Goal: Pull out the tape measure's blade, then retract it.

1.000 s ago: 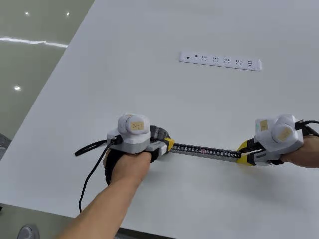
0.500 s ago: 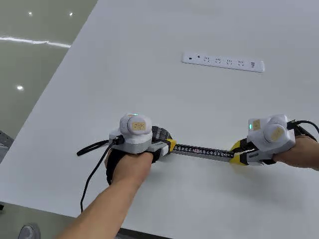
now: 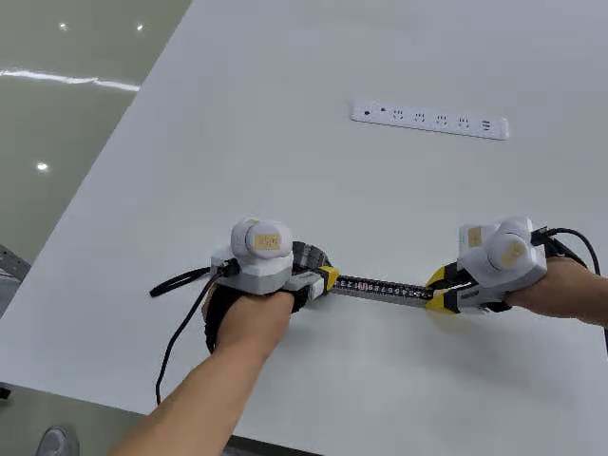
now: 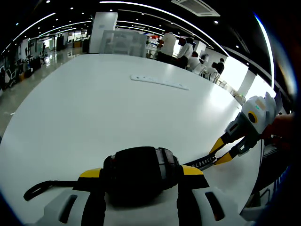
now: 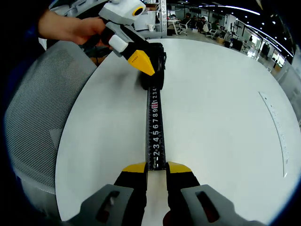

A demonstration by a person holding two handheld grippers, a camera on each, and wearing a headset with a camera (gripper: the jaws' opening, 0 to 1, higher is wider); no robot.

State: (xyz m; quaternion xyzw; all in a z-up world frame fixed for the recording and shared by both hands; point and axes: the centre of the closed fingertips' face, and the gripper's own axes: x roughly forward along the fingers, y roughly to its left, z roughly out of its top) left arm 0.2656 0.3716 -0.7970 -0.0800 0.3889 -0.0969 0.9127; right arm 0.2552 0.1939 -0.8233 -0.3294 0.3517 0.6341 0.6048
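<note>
The black tape measure case (image 3: 306, 258) rests on the white table (image 3: 285, 142) with my left gripper (image 3: 321, 278) shut around it; in the left gripper view the case (image 4: 141, 173) sits between the yellow-tipped jaws (image 4: 141, 170). The numbered blade (image 3: 380, 288) runs right from the case to my right gripper (image 3: 438, 290), which is shut on the blade's end. In the right gripper view the blade (image 5: 155, 127) stretches from the gripper (image 5: 155, 166) up to the case (image 5: 156, 66) and the left gripper (image 5: 140, 60). The left gripper view shows the right gripper (image 4: 222, 151) pinching the blade (image 4: 200, 163).
A white power strip (image 3: 429, 121) lies farther back on the table; it is also in the left gripper view (image 4: 160, 82). A black cable (image 3: 176, 328) trails from the left gripper toward the table's near edge. The table's left edge drops to the floor (image 3: 57, 114).
My right gripper has moved left toward the case with the blade's end in it, and the exposed blade has grown shorter. The left gripper holds its place.
</note>
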